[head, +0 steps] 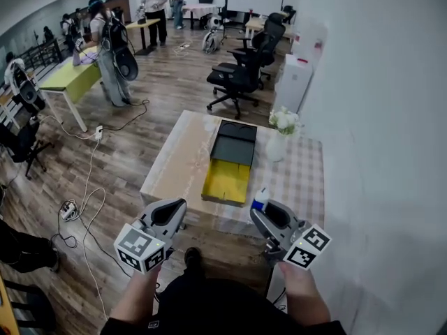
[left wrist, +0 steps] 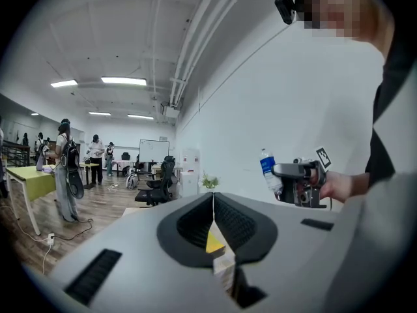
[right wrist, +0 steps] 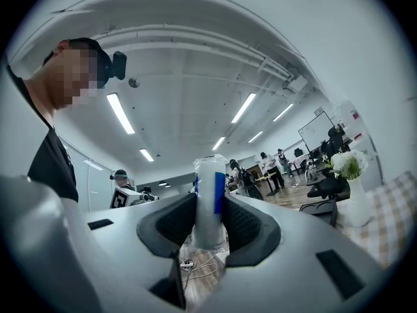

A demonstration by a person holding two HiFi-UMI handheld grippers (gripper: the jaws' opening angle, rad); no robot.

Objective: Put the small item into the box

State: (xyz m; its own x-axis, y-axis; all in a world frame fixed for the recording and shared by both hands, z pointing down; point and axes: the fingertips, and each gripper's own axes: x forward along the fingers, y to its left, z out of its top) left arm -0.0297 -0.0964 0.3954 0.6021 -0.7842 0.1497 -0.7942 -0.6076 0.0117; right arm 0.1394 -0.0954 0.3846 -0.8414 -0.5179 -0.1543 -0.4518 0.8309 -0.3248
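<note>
Bottle gripped, box not yet reached

Nearest the person, the right gripper (head: 260, 213) clamps a small blue-labelled bottle (right wrist: 210, 201) between its pads. Beside it, the left gripper (head: 177, 213) has its jaws together on nothing. Farther off on the table (head: 183, 160) lies the open yellow-lined box (head: 227, 181), well apart from the bottle. This looks like the carry step. Next, the right gripper should reach forward over the box, lower the bottle, then release it.

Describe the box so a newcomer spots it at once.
Find the cloth-covered table by the white wall. On it, left of the white flower vase, lies an open flat box. Only it is half bright yellow, half dark grey.
</note>
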